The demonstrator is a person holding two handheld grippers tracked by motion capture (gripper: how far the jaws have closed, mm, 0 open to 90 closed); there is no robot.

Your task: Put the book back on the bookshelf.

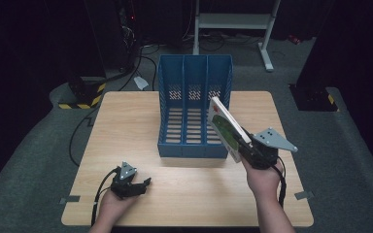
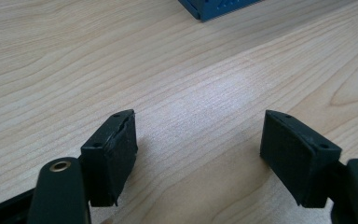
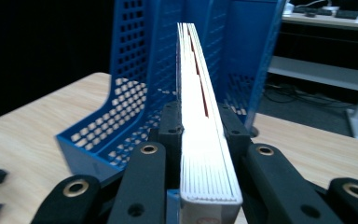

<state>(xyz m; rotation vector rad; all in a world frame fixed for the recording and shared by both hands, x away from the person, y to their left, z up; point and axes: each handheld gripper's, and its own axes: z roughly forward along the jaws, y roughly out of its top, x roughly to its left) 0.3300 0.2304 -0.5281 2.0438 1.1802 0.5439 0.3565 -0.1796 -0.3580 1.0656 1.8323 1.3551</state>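
At the left of the high view, the left gripper [image 1: 137, 186] rests low on the wooden table [image 1: 126, 126] near its front edge, well apart from the work; in the left gripper view its jaws stand spread with nothing but bare wood grain between them, so this hand has no part in the job for now. In the middle stands the blue file rack [image 1: 194, 109], three upright compartments with perforated walls, and all three look empty as far as the slotted floors show. At the right, the right gripper [image 1: 246, 147] is clamped on the lower end of a thin book [image 1: 226, 127], which rises tilted above the rack's front right corner, clear of the table and not yet inside any slot (the right gripper view looks straight along its white page edge, black pads pressed to either cover, with the rack [image 3: 135, 102] just behind). Judging by this, the pickup is done and the carry is well along; what is left is to line the book up with a compartment, most likely the right-hand one, lower it in and let go.
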